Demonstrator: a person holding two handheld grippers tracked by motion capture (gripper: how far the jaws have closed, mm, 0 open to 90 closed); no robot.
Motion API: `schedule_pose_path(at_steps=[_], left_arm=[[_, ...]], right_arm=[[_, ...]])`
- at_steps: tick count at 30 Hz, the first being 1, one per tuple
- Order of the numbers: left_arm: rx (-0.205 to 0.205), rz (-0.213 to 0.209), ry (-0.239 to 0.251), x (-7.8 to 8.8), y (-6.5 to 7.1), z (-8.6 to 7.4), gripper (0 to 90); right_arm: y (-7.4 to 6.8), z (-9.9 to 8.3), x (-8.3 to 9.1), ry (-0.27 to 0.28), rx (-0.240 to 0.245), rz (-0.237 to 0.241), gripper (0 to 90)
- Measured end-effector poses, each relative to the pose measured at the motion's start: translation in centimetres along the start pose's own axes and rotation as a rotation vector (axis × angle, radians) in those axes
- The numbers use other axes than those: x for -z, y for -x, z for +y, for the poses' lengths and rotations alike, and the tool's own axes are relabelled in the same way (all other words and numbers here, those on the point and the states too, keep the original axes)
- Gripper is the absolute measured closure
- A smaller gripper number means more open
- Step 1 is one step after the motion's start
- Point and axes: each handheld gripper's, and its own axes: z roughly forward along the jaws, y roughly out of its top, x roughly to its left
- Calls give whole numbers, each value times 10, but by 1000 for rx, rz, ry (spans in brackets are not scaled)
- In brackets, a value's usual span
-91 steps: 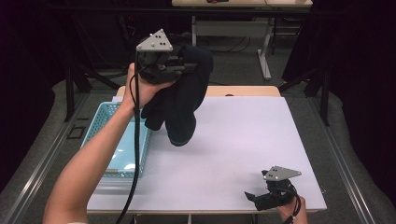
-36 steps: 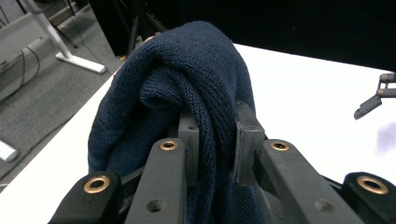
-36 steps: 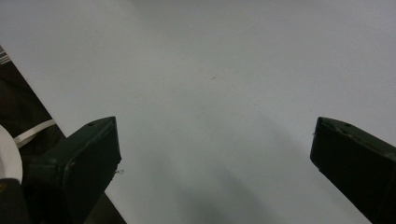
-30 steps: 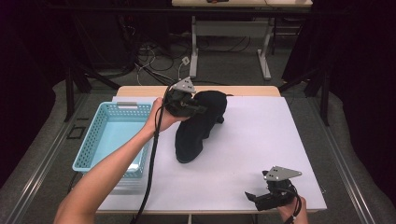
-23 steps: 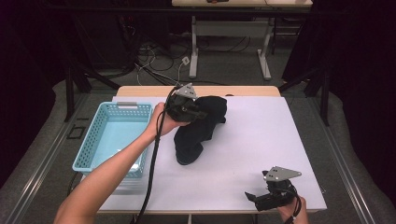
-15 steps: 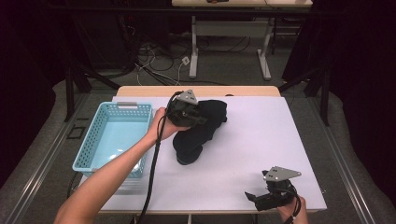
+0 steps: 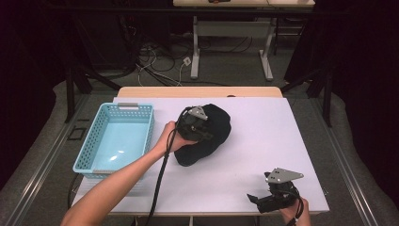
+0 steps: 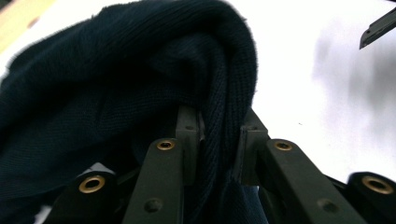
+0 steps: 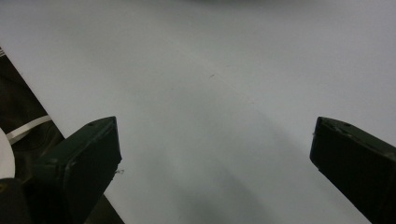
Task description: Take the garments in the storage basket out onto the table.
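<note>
I see bare white counter [image 7: 263, 141] to the right of the dark knit garment [image 7: 211, 132], open for passing. On the left, a blue basket [image 7: 117, 136] blocks that side, just beside my left forearm [image 7: 122, 183].

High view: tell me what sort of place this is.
Probably a lab or recording workspace, not a home. A white-topped table stands amid dark curtains, loose cables trail over the grey floor, and another desk frame stands behind. On the table sit only a blue basket and a dark knit garment.
</note>
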Motion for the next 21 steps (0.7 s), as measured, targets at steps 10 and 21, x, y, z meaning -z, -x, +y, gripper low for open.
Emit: schedule_pose_path(at_steps=[10, 21], left_arm=[[17, -13, -62, -22, 5, -6, 410], [18, 42, -30, 5, 16, -15, 33]], right_arm=[[1, 0, 2, -7, 8, 6, 14], [1, 0, 1, -8, 4, 10, 14]])
